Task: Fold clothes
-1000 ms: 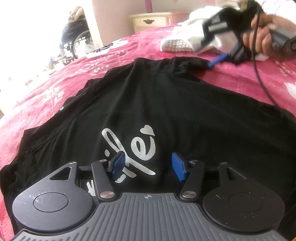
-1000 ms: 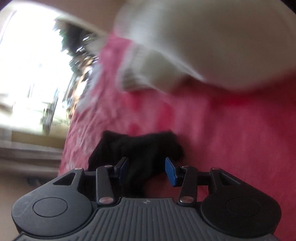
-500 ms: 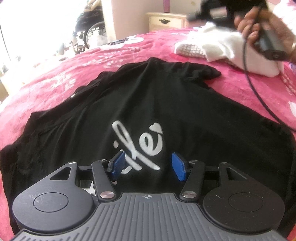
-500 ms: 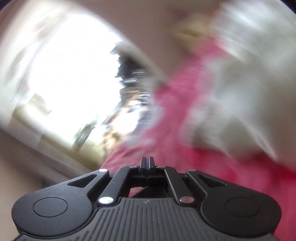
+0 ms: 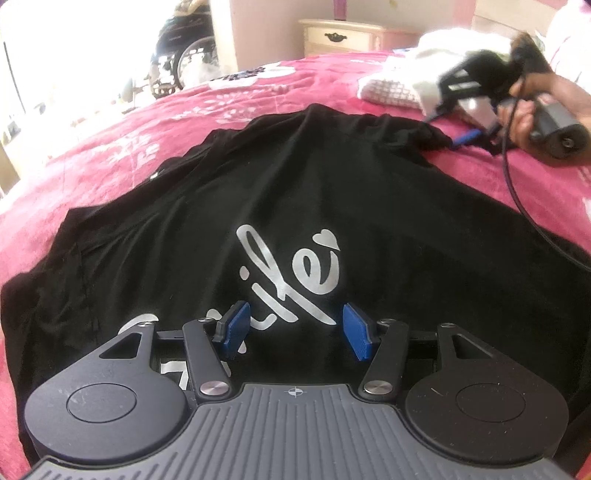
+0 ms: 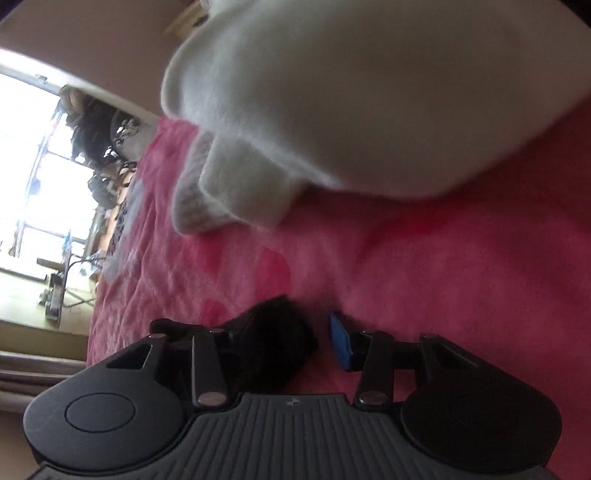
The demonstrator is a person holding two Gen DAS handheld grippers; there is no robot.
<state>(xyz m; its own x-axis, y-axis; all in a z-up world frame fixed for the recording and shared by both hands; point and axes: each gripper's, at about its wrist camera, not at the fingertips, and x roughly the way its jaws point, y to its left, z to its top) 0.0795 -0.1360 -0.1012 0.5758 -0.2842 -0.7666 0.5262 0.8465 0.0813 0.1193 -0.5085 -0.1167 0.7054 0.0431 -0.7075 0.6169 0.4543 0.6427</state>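
Observation:
A black T-shirt (image 5: 295, 177) with white script lettering lies spread on the pink bedspread (image 5: 110, 155). My left gripper (image 5: 293, 328) hovers open over the shirt's near part, its blue pads either side of the lettering, gripping nothing. At the far right a hand (image 5: 532, 110) holds my right gripper (image 5: 463, 139) low at the shirt's far sleeve tip. The right wrist view is rolled sideways. There the right gripper (image 6: 286, 336) is open, and the black sleeve tip (image 6: 273, 332) lies between the fingers and covers the left one.
A pile of white clothes (image 5: 399, 81) lies on the bed just beyond the sleeve and fills the top of the right wrist view (image 6: 332, 92). A black cable (image 5: 517, 192) trails across the shirt's right side. A cream nightstand (image 5: 343, 35) and a wheelchair (image 5: 184, 48) stand behind the bed.
The right gripper was shut and raised half a second ago; now it is open and down at the sleeve tip. The left gripper stays open over the shirt, shifted slightly.

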